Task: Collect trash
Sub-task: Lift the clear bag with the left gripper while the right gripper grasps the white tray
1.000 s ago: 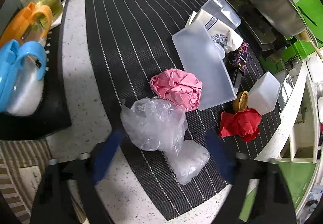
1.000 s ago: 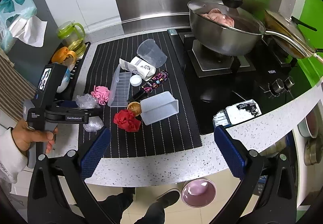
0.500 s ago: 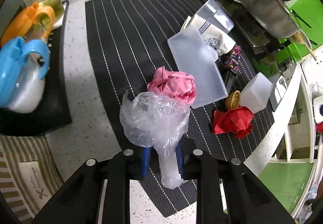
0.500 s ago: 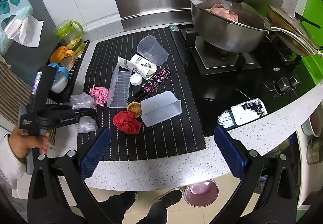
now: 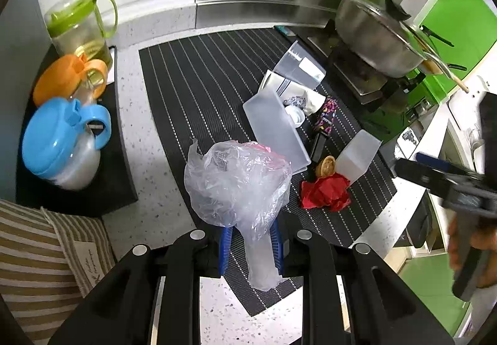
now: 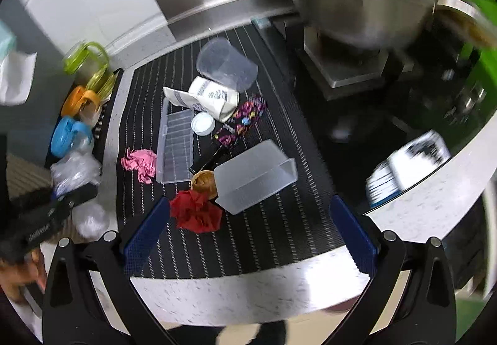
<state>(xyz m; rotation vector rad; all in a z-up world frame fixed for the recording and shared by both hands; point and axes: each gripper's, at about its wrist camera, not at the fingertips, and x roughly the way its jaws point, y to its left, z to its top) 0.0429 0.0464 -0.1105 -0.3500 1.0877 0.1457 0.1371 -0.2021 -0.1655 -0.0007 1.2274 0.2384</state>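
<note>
In the left wrist view the left gripper (image 5: 251,247) is pinched narrow on a crumpled clear plastic bag (image 5: 239,186), held off the striped mat (image 5: 198,87) and nearly hiding the pink paper wad (image 5: 267,147) behind it. The right wrist view shows that pink wad (image 6: 140,162) fully, left of the clear divided box (image 6: 175,147). There the right gripper (image 6: 248,238) stands wide and empty, the red paper wad (image 6: 197,214) just beyond its left finger.
</note>
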